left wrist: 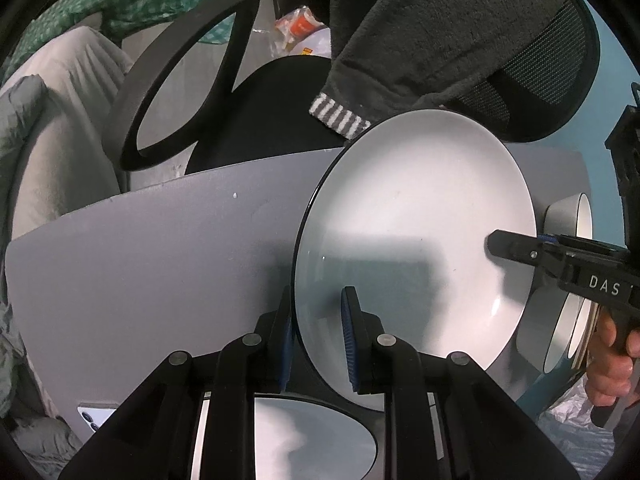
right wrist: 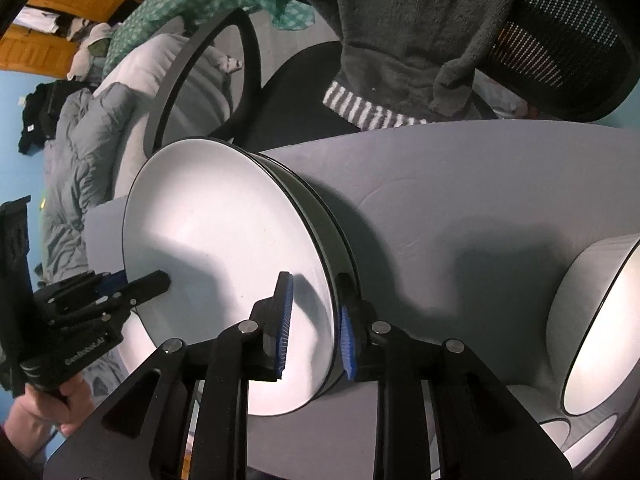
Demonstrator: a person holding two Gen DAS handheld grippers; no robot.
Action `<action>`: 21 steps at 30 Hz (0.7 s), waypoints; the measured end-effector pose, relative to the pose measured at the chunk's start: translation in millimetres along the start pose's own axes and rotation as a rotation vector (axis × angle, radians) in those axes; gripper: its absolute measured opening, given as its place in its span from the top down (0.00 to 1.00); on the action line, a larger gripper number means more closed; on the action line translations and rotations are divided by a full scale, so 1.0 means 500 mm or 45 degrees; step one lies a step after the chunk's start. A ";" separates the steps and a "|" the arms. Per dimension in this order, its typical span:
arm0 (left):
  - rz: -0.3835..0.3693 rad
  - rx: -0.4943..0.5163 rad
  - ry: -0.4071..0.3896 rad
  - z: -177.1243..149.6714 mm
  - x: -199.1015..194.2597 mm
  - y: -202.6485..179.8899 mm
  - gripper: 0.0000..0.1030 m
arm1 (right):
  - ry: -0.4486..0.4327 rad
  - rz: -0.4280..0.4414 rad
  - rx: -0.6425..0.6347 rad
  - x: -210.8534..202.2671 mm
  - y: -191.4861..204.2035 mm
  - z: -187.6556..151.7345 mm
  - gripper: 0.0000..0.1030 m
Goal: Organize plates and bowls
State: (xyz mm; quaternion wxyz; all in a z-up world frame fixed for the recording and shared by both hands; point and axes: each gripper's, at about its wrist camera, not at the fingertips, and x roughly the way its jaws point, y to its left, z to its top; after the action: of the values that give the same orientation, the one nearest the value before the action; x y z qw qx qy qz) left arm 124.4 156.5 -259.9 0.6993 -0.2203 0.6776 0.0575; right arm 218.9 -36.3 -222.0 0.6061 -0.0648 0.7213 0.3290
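Observation:
A white plate with a dark rim is the top of a stack of plates on the grey table. My left gripper straddles the top plate's near rim, one blue pad on each side, with a gap showing. My right gripper straddles the opposite rim of the stack, its jaws also apart. Each gripper shows in the other's view, the right one and the left one. A grey bowl with a white inside stands to the right.
A black office chair with a dark grey towel over it stands behind the table. A bed with grey bedding lies at the left. A second bowl stands near the first. A phone lies by the table's edge.

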 end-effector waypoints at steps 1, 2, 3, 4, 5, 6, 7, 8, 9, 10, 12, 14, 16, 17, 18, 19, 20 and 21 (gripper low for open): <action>0.003 -0.001 -0.004 0.001 -0.002 0.000 0.76 | 0.007 -0.002 0.001 0.000 0.002 0.000 0.76; 0.011 -0.001 -0.012 0.003 -0.004 0.001 0.75 | 0.010 -0.002 0.005 0.000 0.002 0.000 0.74; 0.021 -0.002 -0.020 0.003 -0.007 0.001 0.74 | 0.015 -0.003 0.009 0.000 0.004 -0.001 0.71; 0.033 -0.003 -0.025 0.004 -0.010 0.002 0.74 | 0.018 -0.006 0.011 -0.001 0.006 -0.001 0.70; 0.031 -0.001 -0.028 0.005 -0.013 0.002 0.73 | 0.023 -0.017 0.010 -0.002 0.008 -0.002 0.69; 0.028 0.001 -0.030 0.005 -0.014 0.002 0.73 | 0.024 -0.025 0.011 -0.003 0.009 -0.002 0.69; 0.031 0.003 -0.031 0.005 -0.016 0.001 0.73 | 0.024 -0.032 0.012 -0.005 0.011 -0.003 0.69; 0.036 0.006 -0.033 0.005 -0.019 0.000 0.73 | 0.021 -0.037 0.016 -0.007 0.012 -0.005 0.69; 0.040 0.011 -0.038 0.004 -0.023 -0.001 0.73 | 0.019 -0.041 0.019 -0.010 0.013 -0.006 0.68; 0.042 0.017 -0.044 0.003 -0.026 -0.003 0.71 | 0.013 -0.046 0.024 -0.014 0.014 -0.007 0.68; 0.044 0.026 -0.056 0.000 -0.031 -0.006 0.66 | -0.002 -0.053 0.035 -0.021 0.015 -0.009 0.67; 0.044 0.038 -0.065 -0.004 -0.038 -0.010 0.65 | -0.020 -0.064 0.034 -0.028 0.017 -0.011 0.65; 0.047 0.057 -0.074 -0.010 -0.044 -0.015 0.65 | -0.042 -0.111 0.028 -0.036 0.022 -0.013 0.64; 0.050 0.065 -0.080 -0.011 -0.045 -0.017 0.65 | -0.058 -0.148 0.017 -0.040 0.025 -0.014 0.58; 0.057 0.076 -0.086 -0.015 -0.049 -0.020 0.64 | -0.070 -0.163 0.003 -0.043 0.028 -0.015 0.58; 0.068 0.087 -0.092 -0.019 -0.052 -0.023 0.63 | -0.077 -0.167 -0.004 -0.046 0.030 -0.015 0.58; 0.076 0.096 -0.097 -0.021 -0.056 -0.026 0.63 | -0.082 -0.177 -0.009 -0.050 0.034 -0.016 0.58; 0.085 0.104 -0.103 -0.024 -0.061 -0.030 0.63 | -0.088 -0.193 -0.016 -0.053 0.037 -0.018 0.58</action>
State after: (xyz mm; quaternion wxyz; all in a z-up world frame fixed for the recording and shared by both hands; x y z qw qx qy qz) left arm 116.7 145.2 -226.8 0.7322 -0.1661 0.6577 0.0620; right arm 209.3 -34.8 -190.2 0.6534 -0.1118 0.6908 0.2888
